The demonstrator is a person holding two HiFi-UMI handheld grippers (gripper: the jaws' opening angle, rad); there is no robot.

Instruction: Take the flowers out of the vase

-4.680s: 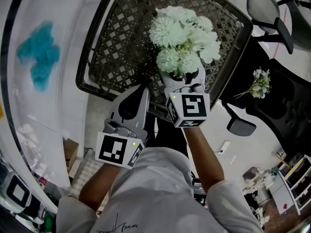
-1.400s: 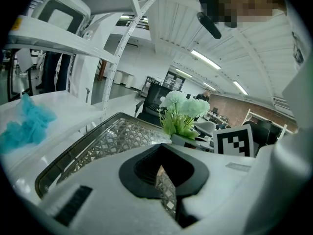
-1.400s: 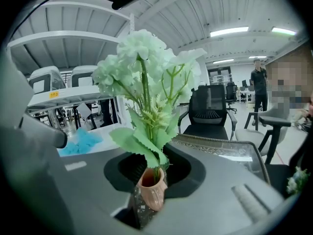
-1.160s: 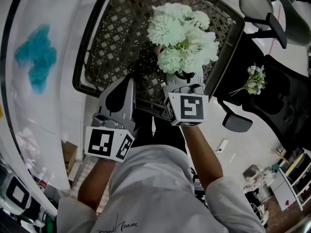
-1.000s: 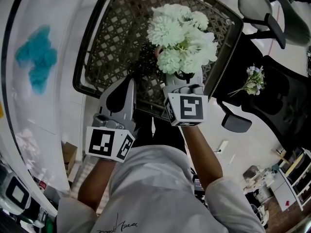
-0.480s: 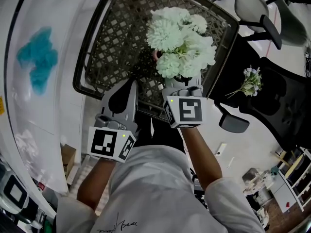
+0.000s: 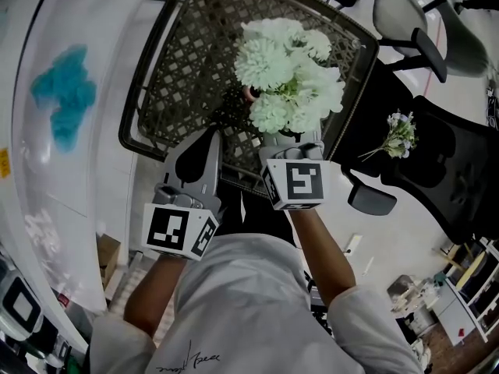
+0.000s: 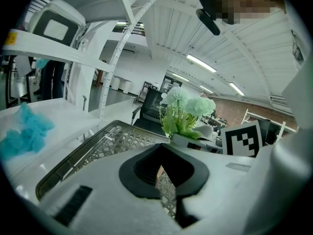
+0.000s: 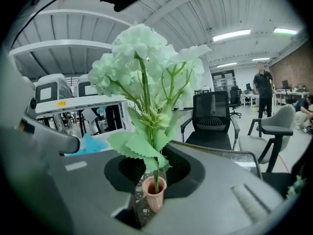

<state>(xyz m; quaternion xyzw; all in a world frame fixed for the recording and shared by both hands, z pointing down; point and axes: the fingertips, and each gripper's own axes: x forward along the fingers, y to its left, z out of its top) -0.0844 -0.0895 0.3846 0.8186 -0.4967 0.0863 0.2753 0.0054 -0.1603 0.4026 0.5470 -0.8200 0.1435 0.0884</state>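
A bunch of pale green-white flowers point(image 7: 288, 72) stands over a dark wire-mesh basket point(image 7: 168, 92). My right gripper point(image 7: 292, 136) is shut at the base of the bunch, its tips tucked under the blooms. In the right gripper view the flowers point(image 9: 146, 67) rise straight up from between the jaws. A small pink vase point(image 9: 154, 194) shows in the gap, and a thin stem runs down into its mouth. Its pink rim point(image 7: 249, 93) peeks out left of the blooms. My left gripper point(image 7: 210, 135) hovers over the basket's near edge, shut and holding nothing. Mesh shows through its gap.
A blue crumpled cloth point(image 7: 64, 92) lies on the white table left of the basket. Black office chairs stand to the right, one carrying a small spare bouquet point(image 7: 399, 135). A person point(image 9: 264, 89) stands far back in the room.
The flowers and my right gripper have shifted slightly toward me in the head view. The left gripper stays in about the same place. Both grips look the same.
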